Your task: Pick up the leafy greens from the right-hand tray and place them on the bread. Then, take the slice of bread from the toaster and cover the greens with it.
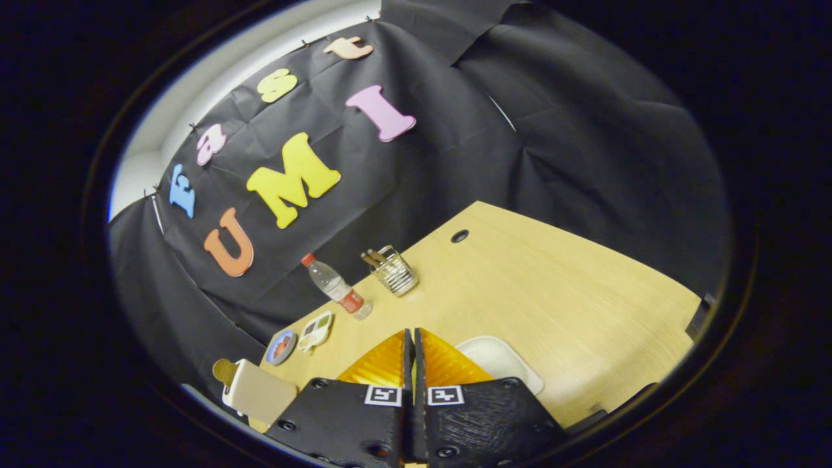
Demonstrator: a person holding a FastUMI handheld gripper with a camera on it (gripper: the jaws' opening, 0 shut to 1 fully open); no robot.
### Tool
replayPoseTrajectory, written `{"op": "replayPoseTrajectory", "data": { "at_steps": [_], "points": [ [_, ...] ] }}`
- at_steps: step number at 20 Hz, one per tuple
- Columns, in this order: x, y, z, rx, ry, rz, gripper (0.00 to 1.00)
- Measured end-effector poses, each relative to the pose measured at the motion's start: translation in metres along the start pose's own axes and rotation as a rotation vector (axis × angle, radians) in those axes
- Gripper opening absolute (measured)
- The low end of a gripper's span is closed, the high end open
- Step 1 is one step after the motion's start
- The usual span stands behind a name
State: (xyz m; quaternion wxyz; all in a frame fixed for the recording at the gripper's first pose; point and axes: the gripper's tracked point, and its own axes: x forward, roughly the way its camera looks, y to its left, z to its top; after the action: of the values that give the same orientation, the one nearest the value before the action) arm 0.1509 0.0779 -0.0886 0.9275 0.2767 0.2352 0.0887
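Tool [413, 341] fingers pressed together, holding nothing; bread stands upright in the toaster [257, 392] beside them

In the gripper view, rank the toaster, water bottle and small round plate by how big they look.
1. Toaster, beside the shut claw, nearest the camera, so its lead is unsure.
2. Water bottle, lying farther off.
3. Small round plate, smallest.
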Motion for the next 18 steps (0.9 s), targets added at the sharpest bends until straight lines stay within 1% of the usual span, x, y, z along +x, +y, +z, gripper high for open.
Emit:
{"op": "replayPoseTrajectory", "data": {
  "at_steps": [3,5,8,13,16,18],
  "points": [
    [-0.013,0.034,0.001,-0.038,-0.027,0.033,0.00],
    [-0.021,0.064,-0.004,-0.043,-0.033,0.074,0.00],
    [-0.023,0.108,-0.023,-0.078,-0.034,0.137,0.00],
    [-0.013,0.180,-0.073,-0.062,0.020,0.250,0.00],
    [-0.005,0.207,-0.105,-0.047,0.058,0.296,0.00],
    [0.001,0.219,-0.127,-0.038,0.093,0.311,0.00]
  ]
}}
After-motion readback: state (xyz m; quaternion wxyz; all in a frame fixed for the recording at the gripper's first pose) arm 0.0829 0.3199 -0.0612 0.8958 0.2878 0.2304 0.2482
